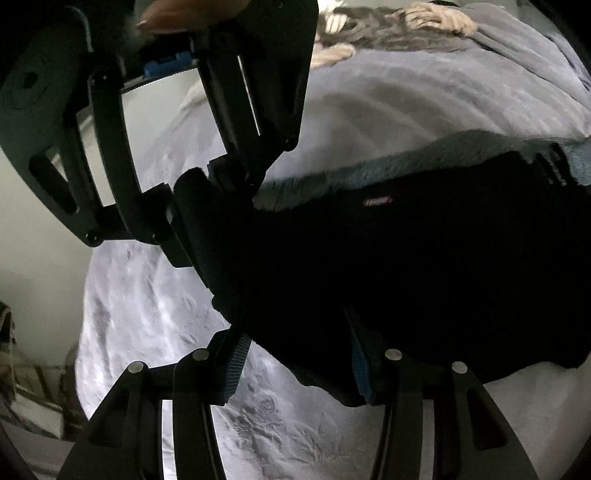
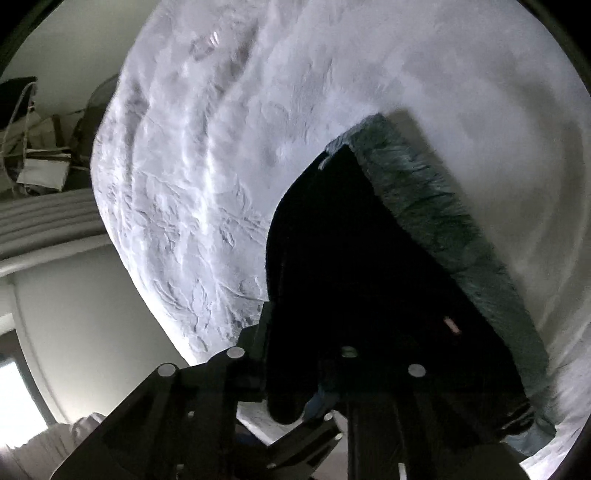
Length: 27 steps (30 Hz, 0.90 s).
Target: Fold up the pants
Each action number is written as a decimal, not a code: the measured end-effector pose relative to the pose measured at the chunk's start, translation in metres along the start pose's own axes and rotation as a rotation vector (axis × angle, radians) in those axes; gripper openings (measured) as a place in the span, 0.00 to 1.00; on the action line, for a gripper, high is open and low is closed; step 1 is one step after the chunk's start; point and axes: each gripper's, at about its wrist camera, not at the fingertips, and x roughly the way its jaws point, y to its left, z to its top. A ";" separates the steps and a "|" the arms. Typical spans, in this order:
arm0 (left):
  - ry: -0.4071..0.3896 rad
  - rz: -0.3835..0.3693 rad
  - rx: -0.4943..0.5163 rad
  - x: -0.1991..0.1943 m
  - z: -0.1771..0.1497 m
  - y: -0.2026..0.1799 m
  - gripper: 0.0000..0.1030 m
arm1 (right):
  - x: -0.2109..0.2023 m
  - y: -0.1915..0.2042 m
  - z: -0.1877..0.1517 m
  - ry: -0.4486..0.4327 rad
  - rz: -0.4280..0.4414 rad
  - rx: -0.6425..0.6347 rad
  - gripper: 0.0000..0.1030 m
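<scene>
The black pants (image 1: 406, 258) lie on a white fuzzy bed cover (image 1: 147, 295), with a teal fleecy lining (image 1: 369, 166) showing along their far edge. My left gripper (image 1: 295, 365) has its fingers apart with the pants' near edge between them. My right gripper (image 1: 218, 192) comes in from the upper left and is shut on the pants' corner. In the right wrist view the pants (image 2: 351, 258) hang dark over my right gripper (image 2: 306, 391), with the teal lining (image 2: 443, 221) along their right edge.
A grey blanket (image 1: 443, 74) and a beige bundle (image 1: 436, 18) lie at the far side of the bed. Beyond the bed's edge are a pale wall (image 2: 74, 314) and clutter with cords (image 2: 37, 147).
</scene>
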 end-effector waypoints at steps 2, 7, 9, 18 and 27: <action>-0.031 -0.023 -0.006 -0.013 0.008 -0.002 0.49 | -0.015 -0.006 -0.010 -0.031 0.026 -0.002 0.17; -0.129 -0.049 0.019 -0.052 0.034 -0.018 0.49 | -0.060 -0.037 -0.042 -0.152 0.135 0.052 0.17; -0.169 -0.068 0.028 -0.070 0.044 -0.028 0.49 | -0.080 -0.053 -0.064 -0.218 0.191 0.085 0.17; -0.310 -0.178 0.125 -0.144 0.100 -0.103 0.49 | -0.157 -0.137 -0.193 -0.524 0.331 0.219 0.17; -0.358 -0.295 0.265 -0.182 0.136 -0.238 0.49 | -0.184 -0.253 -0.318 -0.715 0.390 0.408 0.17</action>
